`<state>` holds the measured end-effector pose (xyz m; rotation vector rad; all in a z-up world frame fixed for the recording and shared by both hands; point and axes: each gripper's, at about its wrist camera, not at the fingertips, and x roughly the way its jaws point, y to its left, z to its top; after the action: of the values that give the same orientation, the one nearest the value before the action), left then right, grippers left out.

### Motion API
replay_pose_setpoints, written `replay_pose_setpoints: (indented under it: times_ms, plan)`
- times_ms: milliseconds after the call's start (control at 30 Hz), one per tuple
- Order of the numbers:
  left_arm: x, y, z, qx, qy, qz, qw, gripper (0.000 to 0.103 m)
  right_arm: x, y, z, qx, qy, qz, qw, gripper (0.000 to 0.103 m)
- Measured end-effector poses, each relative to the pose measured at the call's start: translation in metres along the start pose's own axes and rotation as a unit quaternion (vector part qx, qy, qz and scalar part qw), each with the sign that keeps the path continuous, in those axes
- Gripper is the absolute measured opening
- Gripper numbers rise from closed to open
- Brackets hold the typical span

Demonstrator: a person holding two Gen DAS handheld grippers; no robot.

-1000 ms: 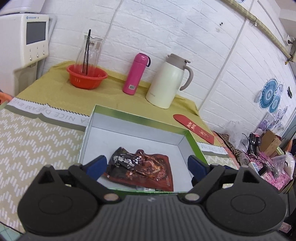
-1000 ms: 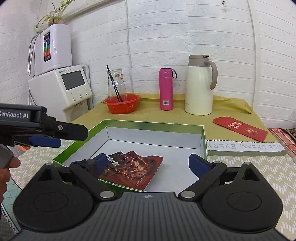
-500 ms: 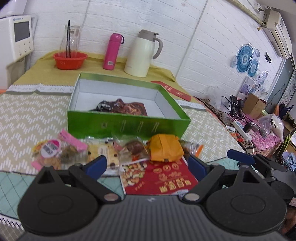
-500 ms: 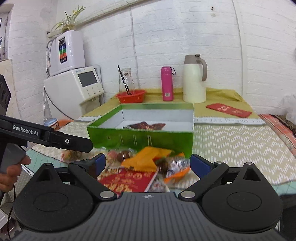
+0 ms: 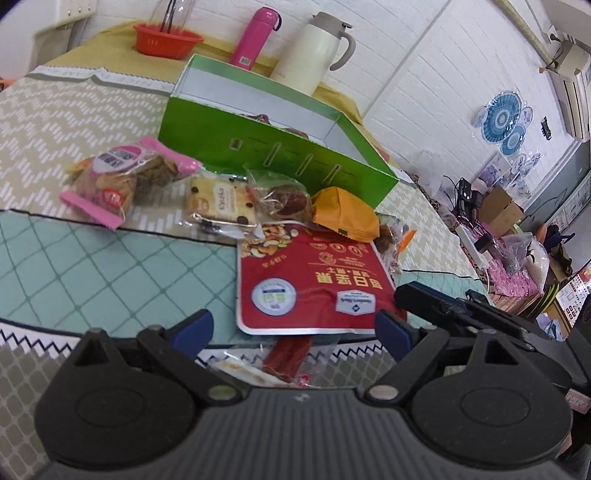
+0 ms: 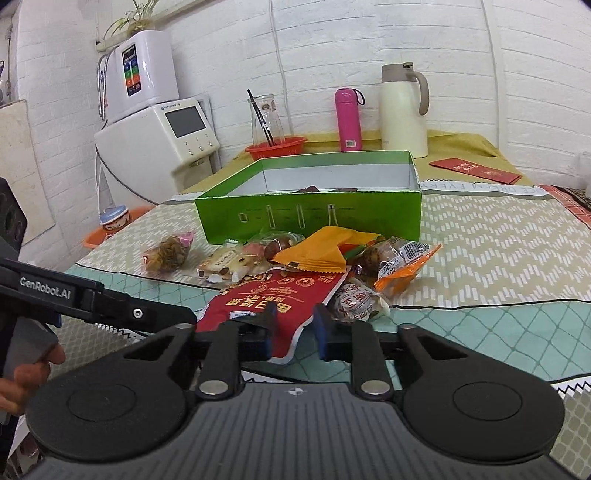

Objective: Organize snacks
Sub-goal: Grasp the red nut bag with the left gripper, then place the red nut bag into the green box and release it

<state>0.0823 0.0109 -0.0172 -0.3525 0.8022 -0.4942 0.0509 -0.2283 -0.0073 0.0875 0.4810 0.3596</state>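
Right hand-held gripper (image 6: pixel 294 325) pinches the red nut pouch (image 6: pixel 273 302); left hand-held gripper (image 5: pixel 295 328), marked "GenRobot.AI", gapes wide.

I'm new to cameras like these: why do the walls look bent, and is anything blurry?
Both views are fisheye, so the brick wall curves toward the edges; the left wrist view is tilted and slightly soft, as on the green box; the right wrist view is sharper, evenly lit, with no strong glare.

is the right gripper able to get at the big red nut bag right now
Probably yes: the right gripper already straddles the near edge of the red nut bag, jaws narrowed around it, nothing between. The orange packet only overlaps its far end.
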Motion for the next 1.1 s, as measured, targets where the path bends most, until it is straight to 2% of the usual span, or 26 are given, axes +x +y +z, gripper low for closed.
replay_pose_setpoints:
  times_ms: [100, 233, 267, 300, 333, 400, 500, 600, 667, 767, 867, 1000, 1033, 1067, 1100]
  plan:
    - [0.005, -0.002, 0.001, 0.005, 0.002, -0.007, 1.0, 0.087, -0.01, -0.004, -0.001, 0.007, -0.011, 0.006, 1.0, 0.003]
    - [0.011, -0.004, 0.004, 0.009, 0.001, -0.011, 0.9999, 0.087, -0.018, -0.012, -0.004, 0.013, -0.011, -0.005, 1.0, 0.002]
    - [0.012, -0.003, 0.005, 0.007, 0.001, -0.01, 0.9999, 0.087, -0.018, -0.013, -0.004, 0.013, -0.009, -0.005, 1.0, 0.009]
    - [0.012, -0.001, 0.007, 0.002, 0.0, -0.01, 1.0, 0.087, -0.016, -0.013, -0.004, 0.014, -0.006, 0.0, 1.0, 0.027]
    - [0.011, 0.002, 0.008, -0.006, -0.003, -0.01, 0.9999, 0.087, -0.015, -0.013, -0.005, 0.018, -0.006, 0.001, 1.0, 0.034]
    - [0.007, 0.007, 0.01, -0.02, -0.011, -0.011, 0.9997, 0.087, -0.01, -0.013, -0.005, 0.023, -0.006, 0.005, 1.0, 0.062]
    - [0.007, 0.016, 0.012, -0.031, -0.013, -0.002, 0.9994, 0.087, 0.003, -0.011, -0.004, 0.031, 0.004, 0.017, 0.999, 0.065]
    - [0.012, 0.019, 0.016, -0.029, -0.012, -0.005, 0.9995, 0.087, 0.014, -0.014, -0.004, 0.056, 0.016, 0.038, 0.998, 0.077]
    - [0.016, 0.018, 0.019, -0.025, -0.01, -0.01, 0.9996, 0.085, 0.019, -0.014, -0.004, 0.065, 0.02, 0.049, 0.996, 0.077]
    - [0.023, 0.015, 0.022, -0.023, 0.0, -0.027, 0.9994, 0.061, 0.023, -0.011, -0.002, 0.069, 0.021, 0.054, 0.996, 0.078]
    - [0.024, 0.011, 0.02, -0.017, -0.002, -0.024, 0.9996, 0.055, 0.022, -0.004, 0.002, 0.052, 0.012, 0.038, 0.998, 0.076]
    - [0.024, 0.008, 0.014, -0.01, -0.004, -0.025, 0.9996, 0.054, 0.03, -0.004, 0.005, 0.044, 0.01, 0.023, 0.999, 0.08]
    - [0.024, 0.008, 0.014, -0.012, -0.005, -0.025, 0.9996, 0.054, 0.033, -0.007, 0.004, 0.053, 0.013, 0.022, 0.998, 0.077]
    - [0.023, 0.009, 0.013, -0.013, -0.006, -0.024, 0.9996, 0.054, 0.032, -0.007, 0.003, 0.055, 0.01, 0.022, 0.998, 0.067]
    - [0.022, 0.009, 0.013, -0.013, -0.005, -0.02, 0.9997, 0.049, 0.03, -0.007, 0.002, 0.052, 0.006, 0.018, 0.998, 0.052]
